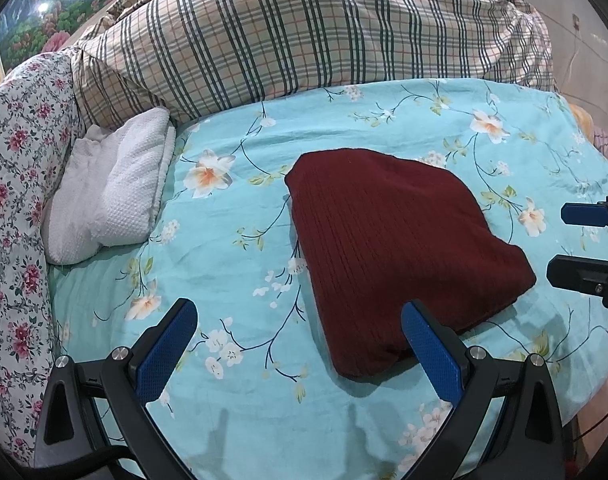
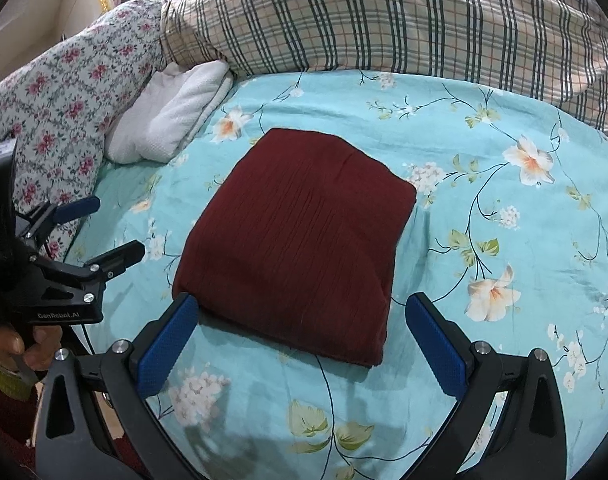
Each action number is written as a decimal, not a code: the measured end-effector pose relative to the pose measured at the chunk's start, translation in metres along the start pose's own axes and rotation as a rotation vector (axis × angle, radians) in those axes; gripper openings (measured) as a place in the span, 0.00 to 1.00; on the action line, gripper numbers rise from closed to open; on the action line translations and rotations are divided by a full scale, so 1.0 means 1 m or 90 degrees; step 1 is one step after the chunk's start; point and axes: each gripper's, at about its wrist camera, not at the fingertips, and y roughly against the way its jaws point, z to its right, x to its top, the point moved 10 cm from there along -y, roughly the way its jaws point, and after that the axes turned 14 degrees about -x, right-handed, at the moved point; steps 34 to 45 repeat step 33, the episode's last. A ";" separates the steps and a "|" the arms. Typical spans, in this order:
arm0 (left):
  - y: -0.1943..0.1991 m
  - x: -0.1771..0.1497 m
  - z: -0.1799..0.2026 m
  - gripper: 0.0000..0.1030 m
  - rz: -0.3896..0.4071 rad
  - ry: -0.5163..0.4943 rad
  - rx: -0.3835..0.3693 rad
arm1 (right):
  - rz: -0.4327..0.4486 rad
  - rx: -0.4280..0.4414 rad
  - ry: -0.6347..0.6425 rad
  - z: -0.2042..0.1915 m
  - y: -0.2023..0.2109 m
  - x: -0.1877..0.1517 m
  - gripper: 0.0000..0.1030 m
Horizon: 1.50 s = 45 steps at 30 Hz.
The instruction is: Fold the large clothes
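Far left: white waffle-textured towel [image 1: 116, 184] against a floral pillow [image 1: 12, 168]. Then the left gripper [image 1: 300, 336], spread wide, empty, beside the near-left edge. Centre of the floral turquoise bed [image 1: 232, 264]: maroon ribbed sweater [image 2: 300, 232], folded into a thick rectangle, long axis running away. Right gripper [image 2: 300, 320], equally wide, empty, straddling the near edge; seemingly nearer.
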 end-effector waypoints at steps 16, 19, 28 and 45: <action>-0.002 0.006 -0.001 0.99 0.003 0.001 0.007 | -0.004 0.001 0.001 -0.006 -0.004 -0.002 1.00; -0.002 0.006 0.000 0.99 0.004 0.002 0.009 | -0.004 0.001 -0.002 -0.006 -0.004 -0.002 1.00; -0.008 0.009 -0.005 0.99 0.005 0.010 0.018 | -0.005 0.001 -0.008 -0.004 -0.009 -0.001 1.00; -0.016 0.010 -0.015 0.99 -0.001 0.030 0.020 | -0.011 -0.002 -0.014 0.000 -0.019 -0.001 1.00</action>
